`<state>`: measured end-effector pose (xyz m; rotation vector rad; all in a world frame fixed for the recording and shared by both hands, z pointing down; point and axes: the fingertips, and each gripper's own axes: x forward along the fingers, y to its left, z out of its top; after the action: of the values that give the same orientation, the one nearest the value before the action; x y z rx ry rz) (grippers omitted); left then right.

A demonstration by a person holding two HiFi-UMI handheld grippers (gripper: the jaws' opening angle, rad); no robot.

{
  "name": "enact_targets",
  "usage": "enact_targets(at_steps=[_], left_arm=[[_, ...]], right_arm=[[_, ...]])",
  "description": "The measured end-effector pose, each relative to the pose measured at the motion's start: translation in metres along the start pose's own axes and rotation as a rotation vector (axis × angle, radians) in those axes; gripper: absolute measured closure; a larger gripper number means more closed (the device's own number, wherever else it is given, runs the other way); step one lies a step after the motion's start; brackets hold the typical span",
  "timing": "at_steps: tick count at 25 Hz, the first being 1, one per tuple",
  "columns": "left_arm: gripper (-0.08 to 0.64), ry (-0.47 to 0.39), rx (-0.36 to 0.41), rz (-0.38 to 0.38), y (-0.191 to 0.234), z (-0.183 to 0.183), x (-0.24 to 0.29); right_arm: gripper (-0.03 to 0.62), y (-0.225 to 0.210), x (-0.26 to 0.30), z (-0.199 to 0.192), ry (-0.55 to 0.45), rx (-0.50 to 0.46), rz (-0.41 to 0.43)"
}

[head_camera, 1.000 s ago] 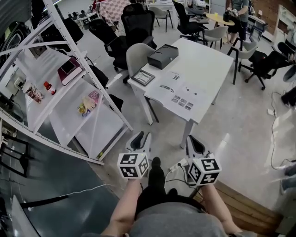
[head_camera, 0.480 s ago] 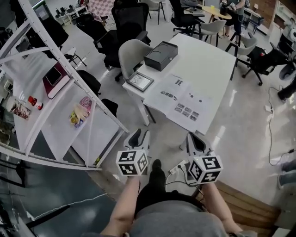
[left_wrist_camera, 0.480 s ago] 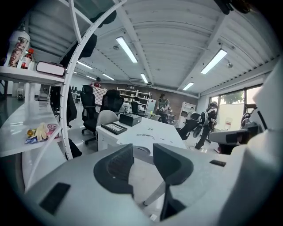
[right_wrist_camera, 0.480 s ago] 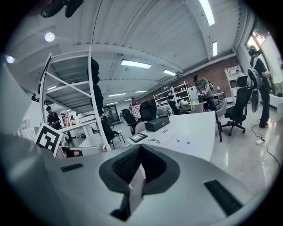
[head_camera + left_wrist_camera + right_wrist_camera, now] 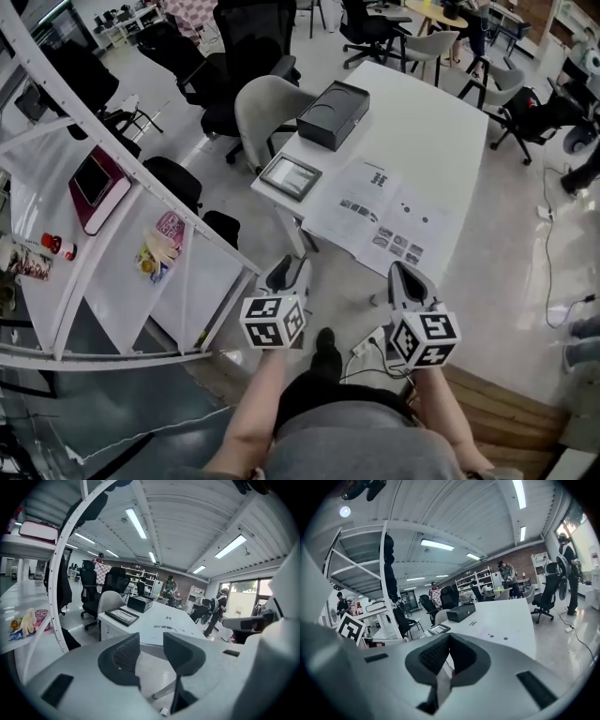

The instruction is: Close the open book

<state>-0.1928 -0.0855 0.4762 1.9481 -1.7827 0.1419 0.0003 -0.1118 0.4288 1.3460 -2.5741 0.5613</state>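
The desk [image 5: 441,122] is nearer now, and the open book [image 5: 389,214] lies spread flat on it, almost within reach. My left tool [image 5: 286,274] has just been opening and holds nothing, likely readying for a cover. My right tool [image 5: 404,277] is pinched together.

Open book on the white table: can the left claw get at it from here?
Probably not yet. The left claw, jaws just opened wider with nothing between them, hangs over floor short of the table. No obstacle lies between it and the open book; a step closer should do.
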Motion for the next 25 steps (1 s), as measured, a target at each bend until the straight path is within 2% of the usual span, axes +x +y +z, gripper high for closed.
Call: enact_targets(at_steps=[18, 25], left_arm=[[0.405, 0.126, -0.062, -0.102, 0.044, -0.001, 0.086], [0.405, 0.202, -0.134, -0.125, 0.052, -0.021, 0.11]], right_arm=[[0.588, -0.015, 0.056, 0.002, 0.052, 0.049, -0.167], [0.588, -0.02, 0.065, -0.003, 0.074, 0.055, -0.205]])
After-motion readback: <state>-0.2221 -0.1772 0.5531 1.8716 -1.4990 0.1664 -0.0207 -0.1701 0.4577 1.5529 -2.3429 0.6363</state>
